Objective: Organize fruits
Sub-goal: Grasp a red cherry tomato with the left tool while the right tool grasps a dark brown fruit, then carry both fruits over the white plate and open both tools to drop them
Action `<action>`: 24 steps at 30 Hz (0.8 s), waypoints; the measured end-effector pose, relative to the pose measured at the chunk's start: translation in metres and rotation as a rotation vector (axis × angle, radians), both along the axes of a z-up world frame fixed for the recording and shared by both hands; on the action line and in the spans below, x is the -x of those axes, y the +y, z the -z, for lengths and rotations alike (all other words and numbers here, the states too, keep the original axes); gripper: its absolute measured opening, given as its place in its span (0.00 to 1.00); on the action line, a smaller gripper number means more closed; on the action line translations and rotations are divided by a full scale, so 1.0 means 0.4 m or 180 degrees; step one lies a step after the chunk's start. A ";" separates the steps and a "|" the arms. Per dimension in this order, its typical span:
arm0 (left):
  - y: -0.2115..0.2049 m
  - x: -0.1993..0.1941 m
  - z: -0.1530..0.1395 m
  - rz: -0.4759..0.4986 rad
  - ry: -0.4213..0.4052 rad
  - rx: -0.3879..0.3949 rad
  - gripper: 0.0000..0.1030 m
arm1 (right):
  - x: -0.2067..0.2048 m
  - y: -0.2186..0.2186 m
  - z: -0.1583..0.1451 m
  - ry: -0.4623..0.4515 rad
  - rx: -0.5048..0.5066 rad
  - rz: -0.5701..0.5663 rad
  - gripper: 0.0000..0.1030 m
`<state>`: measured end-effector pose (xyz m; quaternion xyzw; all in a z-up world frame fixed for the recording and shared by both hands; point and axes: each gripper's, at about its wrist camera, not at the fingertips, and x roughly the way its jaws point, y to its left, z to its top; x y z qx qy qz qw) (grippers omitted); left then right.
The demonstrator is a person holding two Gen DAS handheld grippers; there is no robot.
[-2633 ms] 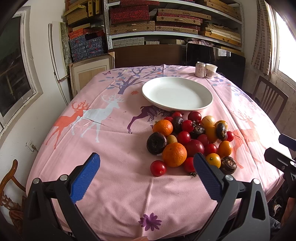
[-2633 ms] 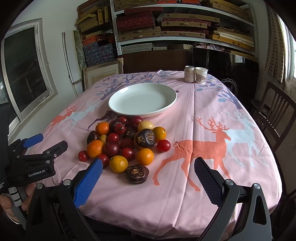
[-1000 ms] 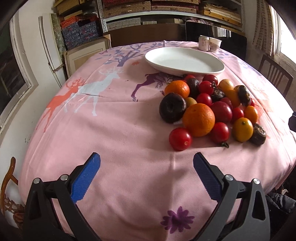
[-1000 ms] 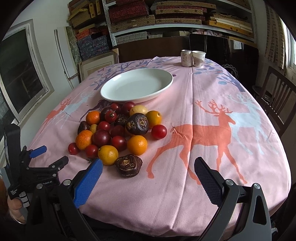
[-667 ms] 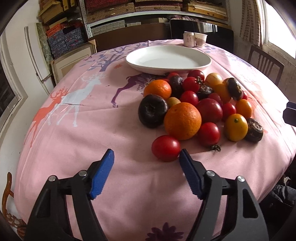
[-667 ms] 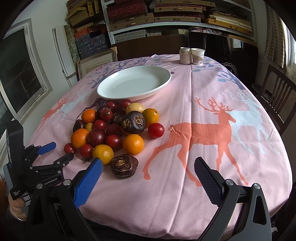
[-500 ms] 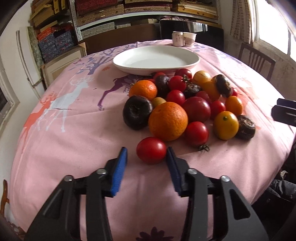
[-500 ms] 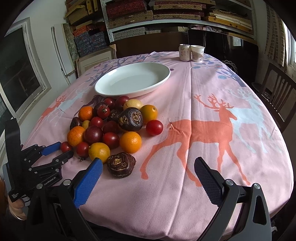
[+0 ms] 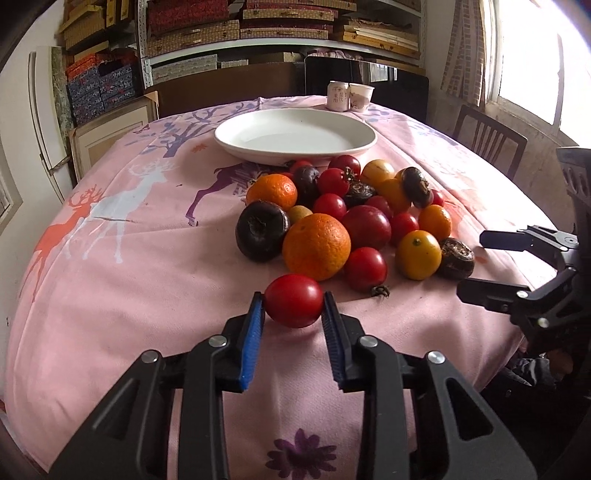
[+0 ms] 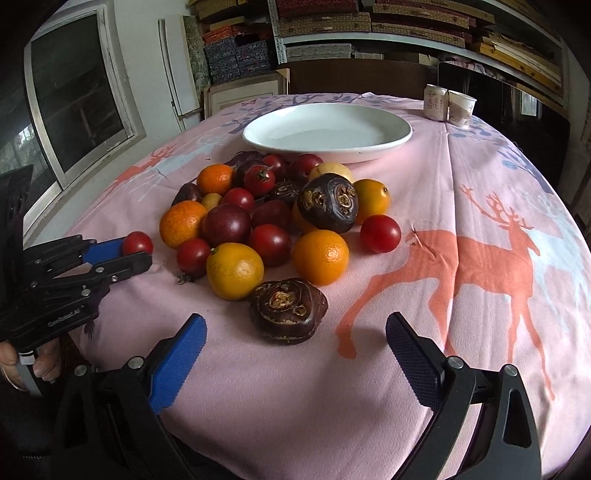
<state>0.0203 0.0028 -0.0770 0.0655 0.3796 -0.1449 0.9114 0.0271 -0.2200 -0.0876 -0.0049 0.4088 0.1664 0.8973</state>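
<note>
Clamped between the blue pads of my left claw point(image 9: 292, 314), a red tomato point(image 9: 293, 300) sits at the near edge of the fruit pile point(image 9: 354, 214) on the pink tablecloth point(image 9: 129, 266). Best lifted straight up with a gentle squeeze, then carried to the white plate point(image 9: 295, 138) beyond. My right claw point(image 10: 295, 332) hovers wide open and empty, low over a dark wrinkled fruit point(image 10: 288, 310).

A home dining room doubling as storage

We see a round counter under a pink deer-print cloth point(image 9: 122, 258), a wooden chair point(image 9: 487, 144) by the window point(image 9: 532, 55), and metal shelves point(image 10: 369, 26) stacked with flat boxes along the back wall.
</note>
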 end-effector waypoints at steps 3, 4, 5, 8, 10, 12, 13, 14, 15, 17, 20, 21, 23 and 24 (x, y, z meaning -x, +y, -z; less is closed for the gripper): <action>0.006 0.002 -0.004 -0.0019 0.0009 0.0038 0.30 | -0.016 -0.003 0.011 0.0033 -0.0072 0.0014 0.84; 0.008 0.003 -0.003 -0.0030 0.0019 0.0042 0.30 | -0.017 0.002 0.011 0.0007 -0.0018 0.0017 0.80; 0.009 0.002 -0.001 -0.0038 0.0029 0.0045 0.30 | -0.017 0.008 0.012 -0.0009 0.0034 0.0001 0.75; 0.011 0.001 0.001 -0.0062 0.0039 0.0036 0.30 | -0.010 0.026 0.014 -0.0078 0.0235 -0.0011 0.55; 0.013 0.002 -0.001 -0.0072 0.0023 0.0033 0.30 | 0.000 0.037 0.010 -0.0113 0.0241 -0.0123 0.45; 0.014 0.003 -0.004 -0.0076 0.0000 0.0027 0.30 | 0.007 0.044 0.009 -0.0165 0.0325 -0.0129 0.45; 0.014 0.004 -0.006 -0.0078 -0.0009 0.0027 0.30 | 0.008 0.042 0.008 -0.0172 0.0310 -0.0126 0.45; 0.014 0.005 -0.008 -0.0080 -0.0019 0.0030 0.30 | 0.007 0.036 0.005 -0.0157 0.0247 -0.0131 0.45; 0.015 0.007 -0.011 -0.0079 -0.0029 0.0034 0.30 | 0.007 0.028 0.000 -0.0141 0.0159 -0.0140 0.45; 0.018 0.010 -0.019 -0.0080 -0.0051 0.0048 0.30 | 0.008 0.013 -0.015 -0.0125 0.0038 -0.0164 0.45; 0.022 0.008 -0.037 -0.0073 -0.0085 0.0097 0.30 | 0.014 -0.008 -0.053 -0.0175 -0.0147 -0.0191 0.45; 0.023 0.004 -0.046 -0.0061 -0.0094 0.0127 0.30 | 0.014 -0.017 -0.073 -0.0228 -0.0196 -0.0188 0.45; 0.019 -0.017 -0.066 -0.0033 -0.0095 0.0165 0.30 | 0.001 -0.034 -0.118 -0.0347 -0.0252 -0.0164 0.45; 0.014 -0.035 -0.078 -0.0023 -0.0095 0.0165 0.30 | -0.013 -0.038 -0.137 -0.0382 -0.0240 -0.0149 0.45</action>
